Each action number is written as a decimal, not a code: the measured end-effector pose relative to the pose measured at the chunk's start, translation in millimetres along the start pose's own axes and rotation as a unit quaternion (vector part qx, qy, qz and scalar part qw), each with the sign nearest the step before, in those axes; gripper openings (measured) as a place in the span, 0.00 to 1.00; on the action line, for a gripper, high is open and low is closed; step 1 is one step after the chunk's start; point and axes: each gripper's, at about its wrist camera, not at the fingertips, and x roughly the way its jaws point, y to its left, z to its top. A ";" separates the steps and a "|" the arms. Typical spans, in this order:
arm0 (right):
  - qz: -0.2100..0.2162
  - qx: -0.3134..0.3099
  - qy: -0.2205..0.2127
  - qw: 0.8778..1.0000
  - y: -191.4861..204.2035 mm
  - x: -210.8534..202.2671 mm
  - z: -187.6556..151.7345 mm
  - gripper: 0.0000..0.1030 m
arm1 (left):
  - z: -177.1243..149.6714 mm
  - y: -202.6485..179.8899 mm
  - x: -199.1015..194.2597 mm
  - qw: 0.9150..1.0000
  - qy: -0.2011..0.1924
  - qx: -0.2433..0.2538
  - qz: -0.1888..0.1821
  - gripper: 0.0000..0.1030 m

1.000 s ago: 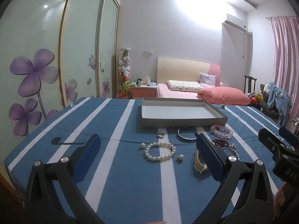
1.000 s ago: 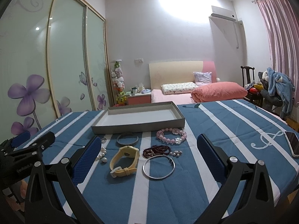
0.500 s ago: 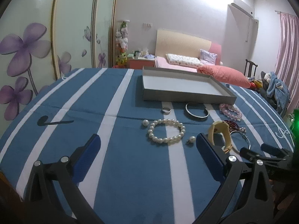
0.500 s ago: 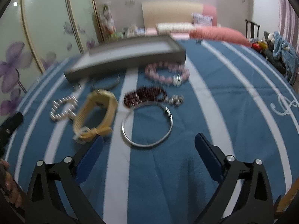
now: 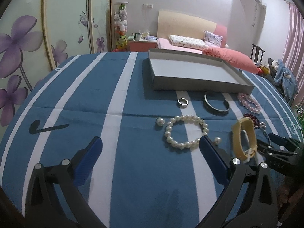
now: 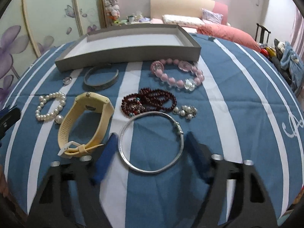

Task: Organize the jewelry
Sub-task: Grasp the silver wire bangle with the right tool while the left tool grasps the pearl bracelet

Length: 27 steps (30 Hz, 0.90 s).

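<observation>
Silver glints nearest the right claw (image 6: 150,150), whose blue pads have just been closing in and now flank the thin silver bangle (image 6: 151,142) lying flat on the blue striped cloth (image 6: 228,98) of the bench; whether the pads touch metal yet cannot be told. The left claw (image 5: 150,159) hangs wide apart and empty, short of the pearl bracelet (image 5: 186,132). Just beside the bangle a yellow watch (image 6: 85,125) stands on its strap; beyond it lie dark red beads (image 6: 150,99), a small pearl cluster (image 6: 187,111), a grey cuff (image 6: 101,77), a pink bead bracelet (image 6: 178,74) and a ring (image 5: 183,102). Farthest stands the grey tray (image 6: 133,52), still bare. The first pick appears under way: the bangle likely needs a firm pinch across its rim, then a lift clear of the beads and over the tray's wall.
</observation>
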 end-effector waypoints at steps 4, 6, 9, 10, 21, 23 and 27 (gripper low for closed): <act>0.005 -0.004 -0.002 1.000 -5.3 0.4 0.5 0.68 | 3.4 -3.6 9.2 1.000 0.011 0.009 -0.007 0.96; 0.005 -0.003 -0.003 1.000 -6.1 1.1 2.6 0.68 | 2.7 -9.8 12.3 1.000 0.015 0.019 -0.011 0.92; 0.004 -0.002 -0.005 1.000 -6.1 1.9 4.1 0.68 | 3.0 -17.4 19.1 0.999 0.027 0.025 -0.014 0.83; 0.005 -0.002 -0.006 1.000 -6.0 2.3 4.7 0.68 | 3.3 -18.4 20.9 0.999 0.030 0.025 -0.016 0.81; 0.014 0.001 -0.007 1.000 -9.1 4.1 8.5 0.68 | 16.6 -20.8 44.0 0.998 0.049 0.039 -0.021 0.45; 0.013 -0.001 -0.007 1.000 -9.0 4.7 8.9 0.68 | 16.8 -20.4 48.6 0.997 0.061 0.033 -0.027 0.40; 0.016 0.002 -0.008 1.000 -9.8 4.7 8.5 0.68 | 14.3 -20.8 49.2 0.997 0.067 0.027 -0.027 0.39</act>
